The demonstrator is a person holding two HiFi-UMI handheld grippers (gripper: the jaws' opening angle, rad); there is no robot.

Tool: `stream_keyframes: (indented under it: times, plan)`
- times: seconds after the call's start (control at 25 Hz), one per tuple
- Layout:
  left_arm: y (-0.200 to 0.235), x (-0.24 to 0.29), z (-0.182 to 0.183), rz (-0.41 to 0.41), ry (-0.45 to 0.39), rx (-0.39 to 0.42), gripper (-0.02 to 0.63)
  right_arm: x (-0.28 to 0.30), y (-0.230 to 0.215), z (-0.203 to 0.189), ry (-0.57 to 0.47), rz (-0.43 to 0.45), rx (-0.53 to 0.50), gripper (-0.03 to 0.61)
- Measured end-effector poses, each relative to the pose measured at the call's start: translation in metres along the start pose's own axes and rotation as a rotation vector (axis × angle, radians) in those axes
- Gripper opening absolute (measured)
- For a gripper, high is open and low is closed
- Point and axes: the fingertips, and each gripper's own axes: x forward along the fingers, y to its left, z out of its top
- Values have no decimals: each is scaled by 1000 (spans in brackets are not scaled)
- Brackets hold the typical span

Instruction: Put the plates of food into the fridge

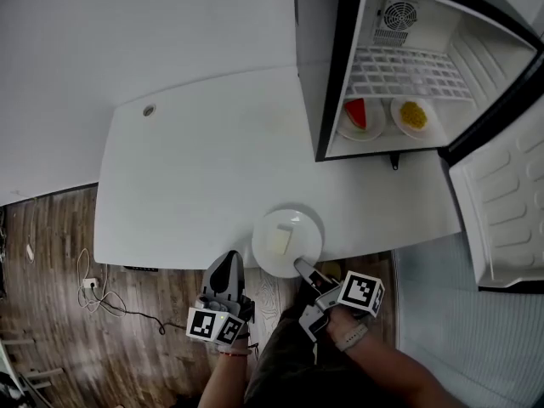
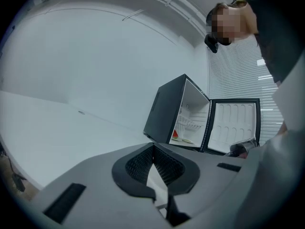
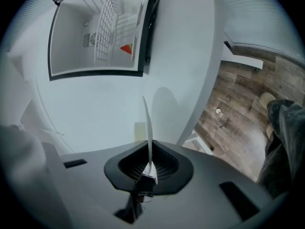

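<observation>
White plate [image 1: 306, 228] sits with its near rim clamped in the right gripper [image 1: 299, 265]; left gripper [image 1: 227, 257], beside it, closed empty.

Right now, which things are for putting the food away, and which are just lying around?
For the job: plate of pale food, pinched by the right gripper; open fridge; inside it, plate with a red slice and plate with yellow food.
Just lying about: socket and cable on the floor; shut, empty left gripper.

place: bare test room | cues: mini fridge [image 1: 316, 66] on white table [image 1: 187, 185]; blank wall [image 1: 127, 24]; wood floor [image 1: 51, 253]
</observation>
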Motion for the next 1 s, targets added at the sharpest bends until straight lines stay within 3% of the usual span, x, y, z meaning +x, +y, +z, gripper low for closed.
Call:
stream_keyframes:
  times: [0.4, 1.0]
  plan:
    - [-44, 83, 44, -127, -30, 18, 6, -43, 63, 76, -134, 19, 17, 20]
    - [-82, 226, 120, -210, -139, 12, 6, -69, 188, 221, -257, 109, -117, 20]
